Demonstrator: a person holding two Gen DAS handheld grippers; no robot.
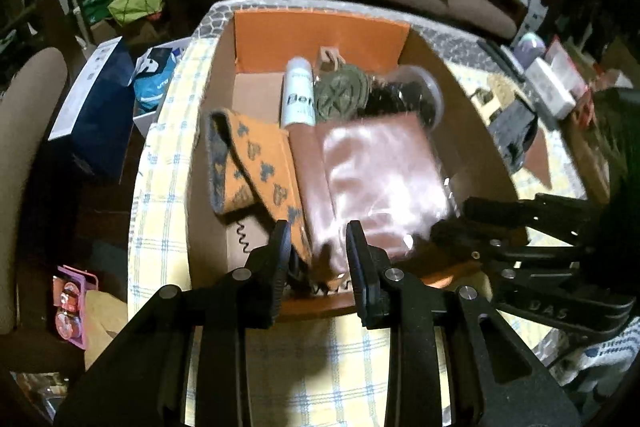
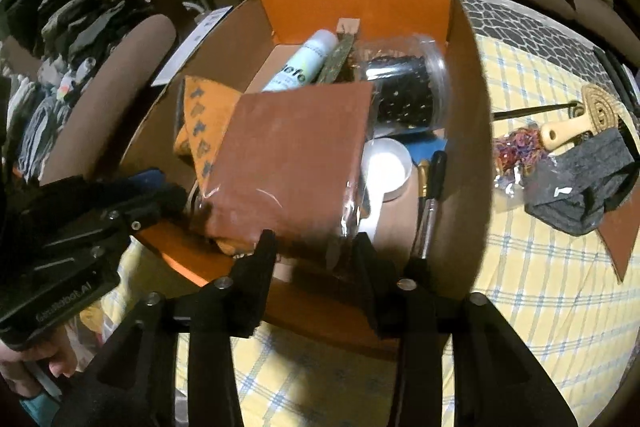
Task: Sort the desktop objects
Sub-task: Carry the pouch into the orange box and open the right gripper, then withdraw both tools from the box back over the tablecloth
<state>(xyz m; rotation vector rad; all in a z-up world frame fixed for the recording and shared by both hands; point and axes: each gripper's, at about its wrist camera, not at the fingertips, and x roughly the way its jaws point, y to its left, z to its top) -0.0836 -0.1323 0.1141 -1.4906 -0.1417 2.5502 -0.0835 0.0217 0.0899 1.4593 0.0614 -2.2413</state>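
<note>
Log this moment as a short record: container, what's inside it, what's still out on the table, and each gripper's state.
container: cardboard box, orange inside flaps, on the checked tablecloth
inside: brown wrapped packet on top, orange patterned sock, white tube, clear jar, white scoop, pen
still out: grey sock, wooden brush
left gripper: open, over the box's near edge
right gripper: open, at the packet's near edge

A brown packet (image 2: 288, 163) lies in the box (image 2: 464, 131); at 3 o'clock, a grey cloth (image 2: 576, 183) rests on the tabletop (image 2: 532, 299).
</note>
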